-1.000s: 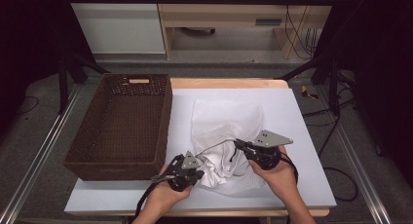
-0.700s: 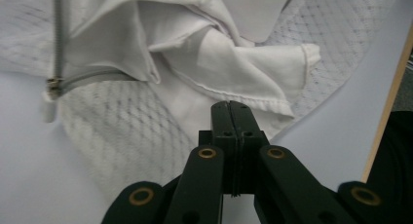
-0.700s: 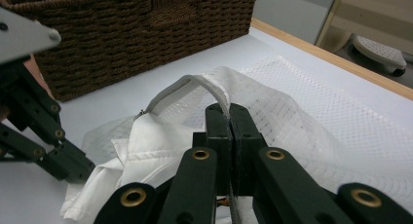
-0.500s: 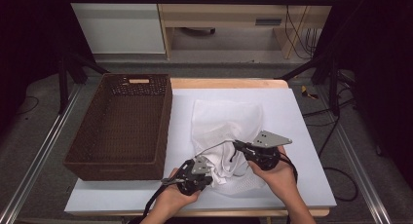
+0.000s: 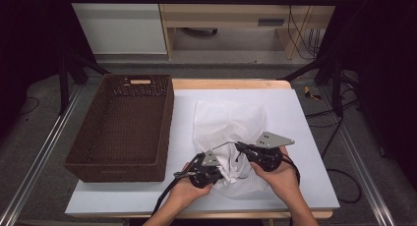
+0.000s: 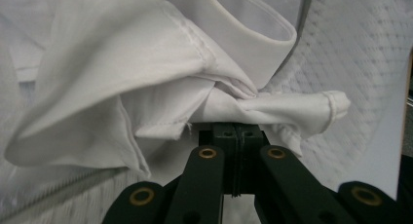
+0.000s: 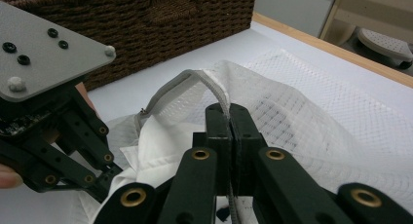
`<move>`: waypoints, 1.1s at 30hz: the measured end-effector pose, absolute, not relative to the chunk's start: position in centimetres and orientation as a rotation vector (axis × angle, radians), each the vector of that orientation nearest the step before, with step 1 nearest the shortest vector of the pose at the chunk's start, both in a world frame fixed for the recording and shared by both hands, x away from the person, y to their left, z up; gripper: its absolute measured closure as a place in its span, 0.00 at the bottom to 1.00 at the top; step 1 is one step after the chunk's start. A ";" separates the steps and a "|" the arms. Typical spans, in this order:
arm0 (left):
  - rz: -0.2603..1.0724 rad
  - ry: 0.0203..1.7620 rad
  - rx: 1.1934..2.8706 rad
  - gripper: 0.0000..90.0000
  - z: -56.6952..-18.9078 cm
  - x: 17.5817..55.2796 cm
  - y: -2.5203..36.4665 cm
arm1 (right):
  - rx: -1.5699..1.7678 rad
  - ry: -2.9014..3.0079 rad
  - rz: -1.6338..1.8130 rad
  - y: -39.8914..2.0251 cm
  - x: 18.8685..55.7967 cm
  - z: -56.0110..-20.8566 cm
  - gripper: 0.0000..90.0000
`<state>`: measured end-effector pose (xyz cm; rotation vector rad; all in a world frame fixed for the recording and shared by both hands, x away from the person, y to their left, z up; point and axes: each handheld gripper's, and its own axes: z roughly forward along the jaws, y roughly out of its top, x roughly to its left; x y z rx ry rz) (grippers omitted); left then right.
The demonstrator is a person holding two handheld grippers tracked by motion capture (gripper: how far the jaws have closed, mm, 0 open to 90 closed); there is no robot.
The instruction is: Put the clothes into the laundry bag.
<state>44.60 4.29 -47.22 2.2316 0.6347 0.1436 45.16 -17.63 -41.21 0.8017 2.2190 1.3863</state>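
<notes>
A white mesh laundry bag [image 5: 227, 119] lies flat on the white table [image 5: 305, 113], its zippered mouth toward me. A crumpled white garment [image 5: 231, 168] bunches at that mouth. My left gripper [image 5: 221, 165] is shut on a twisted fold of the garment [image 6: 146, 63], jaws together at the cloth [image 6: 235, 131], with mesh [image 6: 350, 48] behind it. My right gripper [image 5: 239, 147] is shut on the bag's zipper edge [image 7: 195, 80] and lifts it, jaws [image 7: 228, 112] closed over the tape. The left gripper [image 7: 109, 177] sits just left of the raised mouth, the garment [image 7: 146, 156] beneath.
A dark brown wicker basket [image 5: 166, 123] stands on the table's left side, close to the bag; its wall [image 7: 146, 24] is behind the grippers. A wooden table edge [image 5: 231, 83] runs along the back. Metal rails and cables flank the table.
My left gripper has shifted right with the garment, closer to the bag's mouth and the right gripper. The right gripper has stayed put, holding the zipper edge.
</notes>
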 end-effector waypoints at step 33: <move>0.266 0.787 2.030 1.00 -48.4 49.4 0.9 | 0.866 2.246 1.321 -17.7 44.8 -42.1 0.99</move>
